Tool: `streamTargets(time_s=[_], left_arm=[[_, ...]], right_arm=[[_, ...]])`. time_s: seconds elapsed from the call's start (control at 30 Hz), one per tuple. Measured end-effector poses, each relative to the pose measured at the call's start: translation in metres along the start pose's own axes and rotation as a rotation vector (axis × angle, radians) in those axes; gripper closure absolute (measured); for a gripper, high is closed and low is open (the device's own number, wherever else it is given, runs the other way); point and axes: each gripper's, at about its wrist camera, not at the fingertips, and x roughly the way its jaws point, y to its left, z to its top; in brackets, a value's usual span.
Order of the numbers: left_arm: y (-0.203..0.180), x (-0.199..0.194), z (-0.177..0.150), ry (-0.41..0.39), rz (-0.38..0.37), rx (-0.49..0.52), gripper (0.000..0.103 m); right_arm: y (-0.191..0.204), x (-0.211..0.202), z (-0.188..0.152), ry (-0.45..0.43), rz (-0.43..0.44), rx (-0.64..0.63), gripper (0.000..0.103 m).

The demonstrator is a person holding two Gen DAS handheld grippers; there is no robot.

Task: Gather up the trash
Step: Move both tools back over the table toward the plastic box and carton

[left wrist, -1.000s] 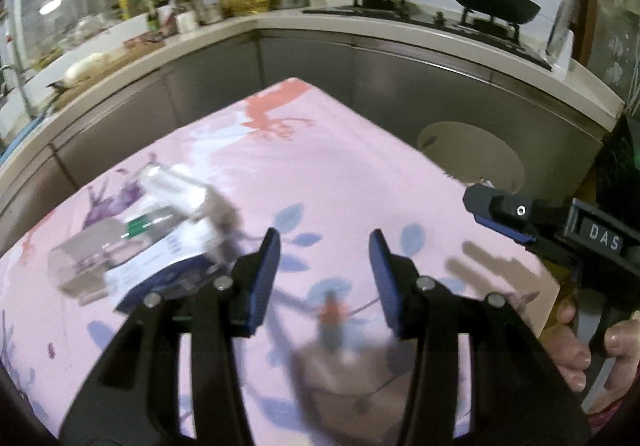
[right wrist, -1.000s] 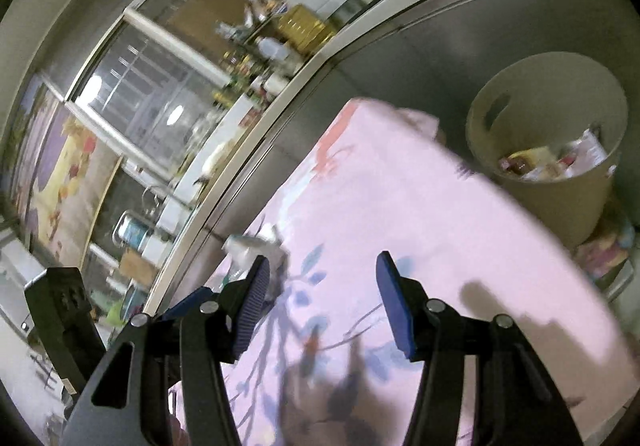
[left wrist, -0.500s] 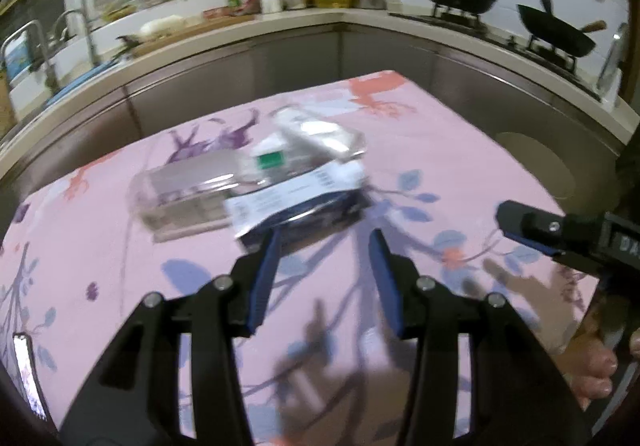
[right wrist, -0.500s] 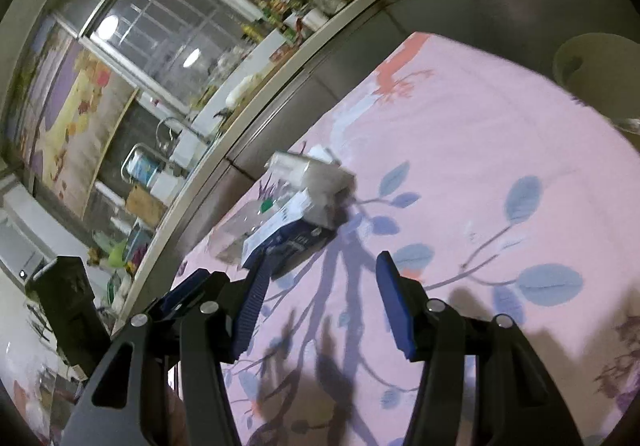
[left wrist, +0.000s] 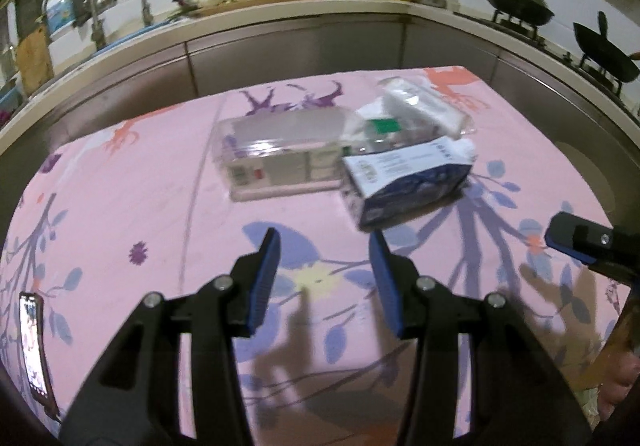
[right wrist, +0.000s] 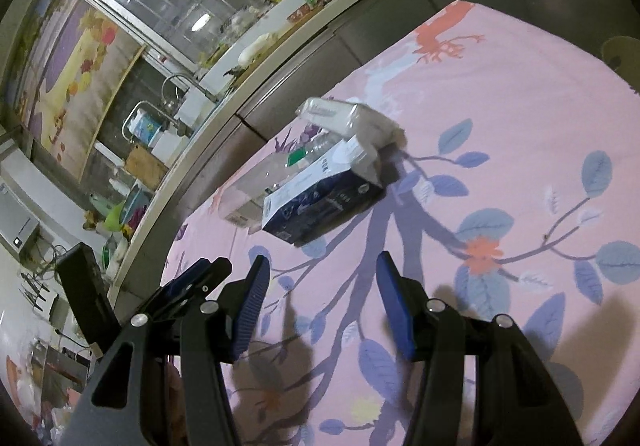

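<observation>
On the pink floral tabletop (left wrist: 120, 205), a cluster of trash lay just ahead of both tools: a clear plastic bottle (left wrist: 280, 149) on its side, a blue-and-white carton (left wrist: 404, 181) touching it, and a clear wrapped packet (left wrist: 424, 109) behind them. The left tool (left wrist: 322, 282) and the right tool (right wrist: 320, 302) each hovered with jaws apart and nothing between them, short of the pile. Motion blur smeared the carton's print; a phone (left wrist: 34, 346) sat cut off at the cloth's left edge
</observation>
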Motion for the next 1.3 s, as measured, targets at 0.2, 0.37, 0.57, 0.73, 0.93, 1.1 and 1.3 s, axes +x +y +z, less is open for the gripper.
streamTargets(time_s=[0.2, 0.37, 0.57, 0.73, 0.93, 1.1, 1.3], left_arm=[[0.023, 0.008, -0.008, 0.022, 0.025, -0.037, 0.059], [0.04, 0.015, -0.012, 0.04, 0.042, -0.068, 0.059], [0.053, 0.023, -0.017, 0.059, 0.061, -0.087, 0.059], [0.059, 0.029, -0.02, 0.073, 0.069, -0.098, 0.059], [0.066, 0.035, -0.023, 0.084, 0.076, -0.113, 0.059], [0.071, 0.041, -0.022, 0.094, 0.078, -0.125, 0.059], [0.076, 0.048, -0.021, 0.107, 0.081, -0.137, 0.059]], right_arm=[[0.004, 0.007, -0.002, 0.019, -0.013, -0.008, 0.049], [0.006, 0.01, 0.001, 0.018, -0.021, -0.009, 0.049], [0.008, 0.014, 0.008, 0.011, -0.032, -0.015, 0.049], [0.007, 0.015, 0.017, -0.003, -0.046, -0.018, 0.049], [0.005, 0.018, 0.03, -0.021, -0.056, -0.014, 0.049], [0.0, 0.022, 0.04, -0.025, -0.067, -0.003, 0.049], [-0.009, 0.032, 0.059, -0.038, -0.071, 0.03, 0.049]])
